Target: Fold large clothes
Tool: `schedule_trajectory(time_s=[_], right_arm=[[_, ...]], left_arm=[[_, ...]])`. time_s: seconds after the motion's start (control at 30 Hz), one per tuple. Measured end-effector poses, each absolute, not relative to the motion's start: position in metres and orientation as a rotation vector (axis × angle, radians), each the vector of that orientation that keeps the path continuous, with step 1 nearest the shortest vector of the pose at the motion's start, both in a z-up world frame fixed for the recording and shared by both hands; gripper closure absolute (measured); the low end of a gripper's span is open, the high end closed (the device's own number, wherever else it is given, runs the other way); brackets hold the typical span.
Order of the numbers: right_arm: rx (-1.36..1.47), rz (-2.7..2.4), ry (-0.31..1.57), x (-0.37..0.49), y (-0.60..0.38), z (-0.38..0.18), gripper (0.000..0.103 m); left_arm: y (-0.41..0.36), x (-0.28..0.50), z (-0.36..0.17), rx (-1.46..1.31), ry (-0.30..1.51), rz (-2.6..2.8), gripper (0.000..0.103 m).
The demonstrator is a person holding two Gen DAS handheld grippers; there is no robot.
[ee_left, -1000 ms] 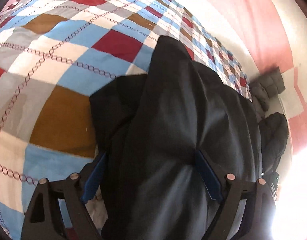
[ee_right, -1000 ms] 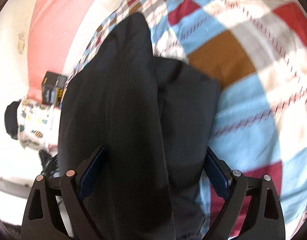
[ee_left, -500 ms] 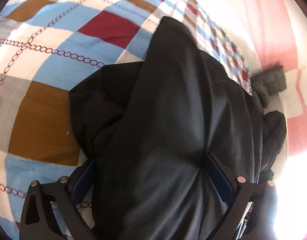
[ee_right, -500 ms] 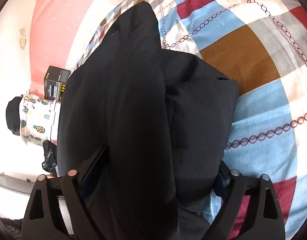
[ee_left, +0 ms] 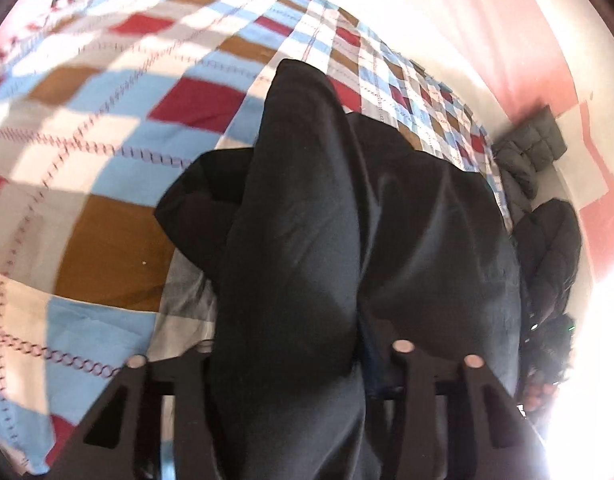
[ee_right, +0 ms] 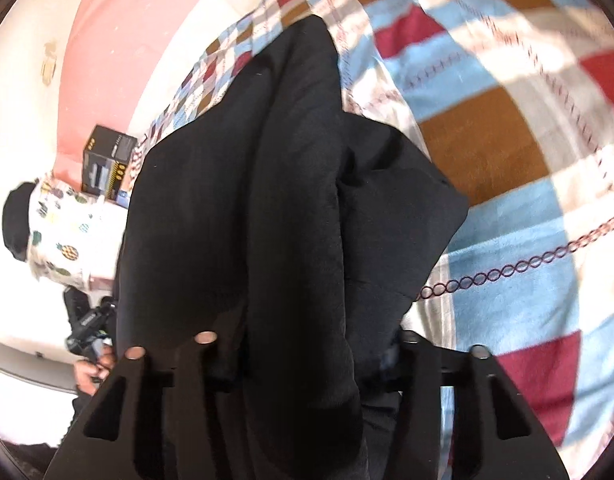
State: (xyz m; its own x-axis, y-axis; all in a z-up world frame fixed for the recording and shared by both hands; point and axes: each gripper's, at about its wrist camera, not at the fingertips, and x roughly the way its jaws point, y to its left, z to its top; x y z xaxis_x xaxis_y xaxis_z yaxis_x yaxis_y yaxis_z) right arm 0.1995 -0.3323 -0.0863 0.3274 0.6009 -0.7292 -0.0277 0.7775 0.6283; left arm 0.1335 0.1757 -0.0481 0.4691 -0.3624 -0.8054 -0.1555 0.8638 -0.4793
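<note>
A large black garment (ee_left: pixel 307 200) lies on a checked bedspread (ee_left: pixel 107 240), one long fold running away from me down its middle. My left gripper (ee_left: pixel 287 340) is closing, and the near edge of the cloth is bunched into a ridge between its pads. In the right wrist view the same black garment (ee_right: pixel 267 180) rises as a thick fold over the checked bedspread (ee_right: pixel 487 140). My right gripper (ee_right: pixel 311 340) is closing too, with cloth pinched between its pads. The fabric hides both pairs of fingertips.
A grey padded jacket (ee_left: pixel 531 148) and a black puffy garment (ee_left: pixel 551 248) lie past the bed's far right edge. A dark box (ee_right: pixel 107 164) stands by the pink wall. A person in a patterned top (ee_right: pixel 63 232) is at the left, a hand (ee_right: pixel 91 368) below.
Both grippers' jaws have narrowed from wide apart to pinching the cloth. The garment's near edge has gathered into a raised fold and both views have lifted slightly.
</note>
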Motion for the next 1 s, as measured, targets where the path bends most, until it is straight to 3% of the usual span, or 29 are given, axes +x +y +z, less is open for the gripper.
schedule_trajectory(time_s=[0.13,0.43,1.0], right_arm=[[0.533,0.422,1.119,0.193,-0.326,-0.054,0.065],[0.472,0.479,0.988,0.188,-0.315,0.018,0.067],[0.427,0.584,0.920,0.288,-0.206,0.052,0.067]], left_arm=[[0.174,0.127,-0.019,-0.509,1.064,-0.110,0.071],[0.186,0.120,0.044,-0.490,0.934,-0.157,0.074],[0.279,0.209,0.097,-0.457,0.800,-0.065,0.074]])
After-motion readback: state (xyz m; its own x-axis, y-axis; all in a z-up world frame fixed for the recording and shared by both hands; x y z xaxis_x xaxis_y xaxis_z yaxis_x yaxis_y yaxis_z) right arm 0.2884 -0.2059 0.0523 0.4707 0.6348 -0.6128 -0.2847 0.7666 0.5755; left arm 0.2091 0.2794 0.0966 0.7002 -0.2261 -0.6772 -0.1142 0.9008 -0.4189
